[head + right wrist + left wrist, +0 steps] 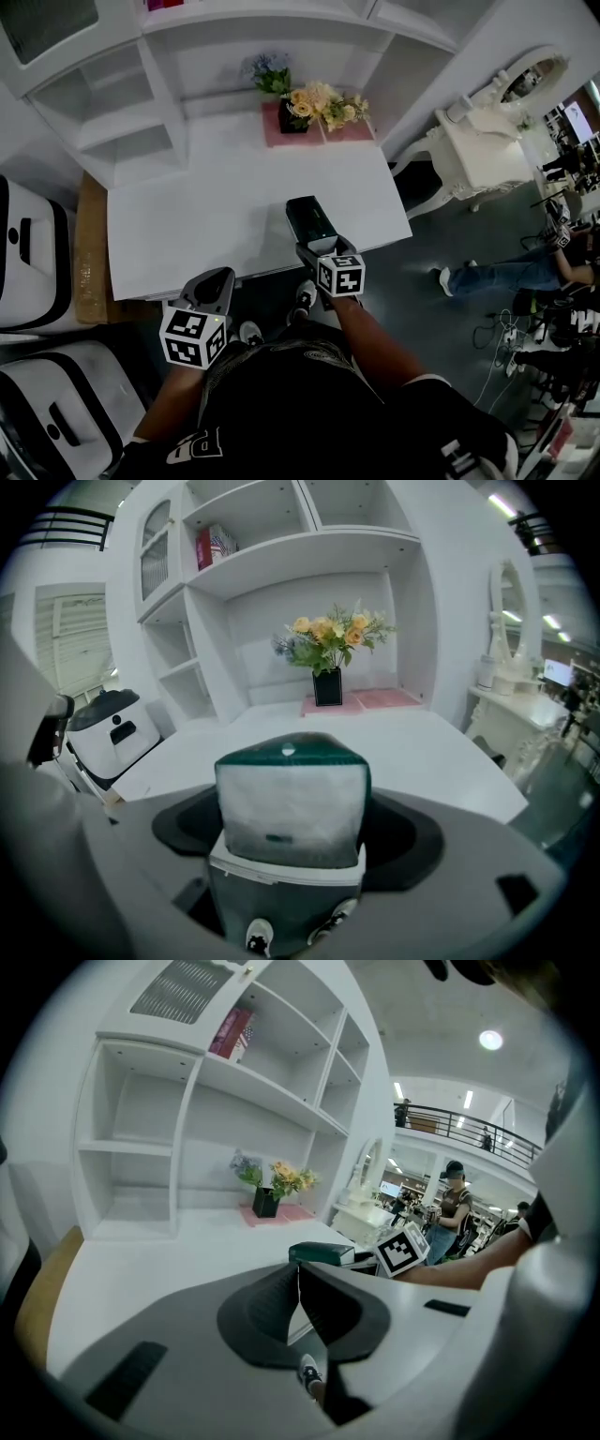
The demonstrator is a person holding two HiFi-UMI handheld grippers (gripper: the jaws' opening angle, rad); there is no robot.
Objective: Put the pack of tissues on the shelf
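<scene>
The pack of tissues (309, 222) is dark green with a pale end face. It hangs just over the near edge of the white desk (187, 225), with my right gripper (320, 247) shut on its near end. In the right gripper view the pack (292, 799) fills the gap between the jaws of the right gripper (292, 834). My left gripper (215, 285) is below the desk's front edge at the left, jaws shut on nothing (298, 1299). The white shelf unit (122, 103) stands at the desk's back left, its cubbies (131, 1147) bare.
A dark vase of flowers (298, 111) sits on a pink mat at the back of the desk. A red book (232, 1033) stands on a high shelf. White cases (28, 253) stand left of the desk, an ornate white dresser (487, 141) to the right, and a person (497, 277) is beyond it.
</scene>
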